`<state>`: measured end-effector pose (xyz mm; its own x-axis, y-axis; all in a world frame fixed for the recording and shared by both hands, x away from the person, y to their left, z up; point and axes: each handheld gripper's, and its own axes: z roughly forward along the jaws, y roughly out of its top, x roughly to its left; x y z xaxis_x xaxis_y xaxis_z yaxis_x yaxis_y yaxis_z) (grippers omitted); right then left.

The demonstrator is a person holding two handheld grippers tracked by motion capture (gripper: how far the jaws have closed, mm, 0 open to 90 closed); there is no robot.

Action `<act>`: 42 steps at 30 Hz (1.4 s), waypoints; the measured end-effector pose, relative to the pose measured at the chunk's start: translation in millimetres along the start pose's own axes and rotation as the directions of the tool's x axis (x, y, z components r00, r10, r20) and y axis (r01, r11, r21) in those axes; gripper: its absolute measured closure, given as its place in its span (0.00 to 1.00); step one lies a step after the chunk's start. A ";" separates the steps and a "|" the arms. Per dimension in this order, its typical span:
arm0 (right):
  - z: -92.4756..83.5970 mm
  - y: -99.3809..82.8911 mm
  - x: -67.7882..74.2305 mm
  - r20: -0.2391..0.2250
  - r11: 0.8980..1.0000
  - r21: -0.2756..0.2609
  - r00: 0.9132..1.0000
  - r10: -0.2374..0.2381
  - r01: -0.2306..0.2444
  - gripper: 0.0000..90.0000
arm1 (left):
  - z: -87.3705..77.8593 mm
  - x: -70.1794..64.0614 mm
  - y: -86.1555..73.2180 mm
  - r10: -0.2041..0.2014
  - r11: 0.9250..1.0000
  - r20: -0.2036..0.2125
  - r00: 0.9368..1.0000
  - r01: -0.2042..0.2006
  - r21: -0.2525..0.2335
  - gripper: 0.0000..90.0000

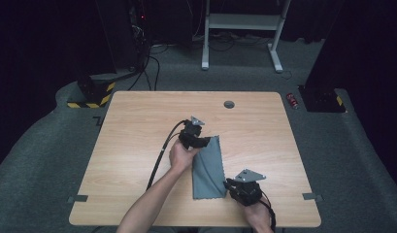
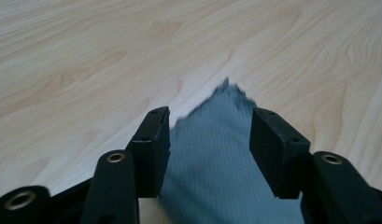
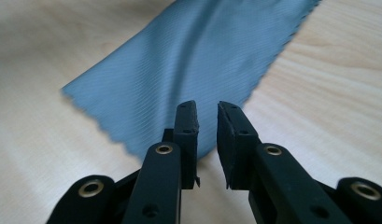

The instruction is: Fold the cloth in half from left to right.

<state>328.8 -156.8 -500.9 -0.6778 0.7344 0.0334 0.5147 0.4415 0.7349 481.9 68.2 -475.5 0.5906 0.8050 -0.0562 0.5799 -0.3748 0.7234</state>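
Grey-blue ribbed cloth (image 1: 209, 167), folded into a long strip with pinked zigzag edges, lies flat on your pale wood-grain table (image 1: 138, 126). Your left gripper (image 2: 209, 133) stands with its jaws well apart over the cloth's far corner, not pressing it. Your right gripper (image 3: 207, 121) has its jaws slightly parted at the near edge, gripping nothing.

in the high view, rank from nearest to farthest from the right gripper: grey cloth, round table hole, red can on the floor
1. grey cloth, just left of the right gripper.
2. round table hole, near the table's far edge.
3. red can, on the floor past the far right corner.
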 end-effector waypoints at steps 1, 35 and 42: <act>3.3 3.1 -2.4 0.007 1.000 0.003 1.000 -0.005 0.005 0.87 | -12.7 -3.0 -11.8 0.019 1.000 -0.010 1.000 -0.019 0.002 0.52; 53.1 28.1 -24.8 0.014 0.995 0.051 0.996 -0.083 0.082 0.81 | -47.6 -49.7 -86.6 0.019 0.998 -0.047 0.999 -0.016 0.059 0.42; 53.3 28.1 -27.0 -0.001 0.995 0.048 0.996 -0.087 0.086 0.81 | -47.0 -51.8 -92.9 0.078 0.990 -0.156 0.985 -0.059 0.126 0.47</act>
<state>389.5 -136.8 -517.2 -0.7202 0.6931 -0.0298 0.4789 0.5278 0.7015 371.1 83.0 -507.4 0.5396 0.8349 0.1084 0.6103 -0.4766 0.6328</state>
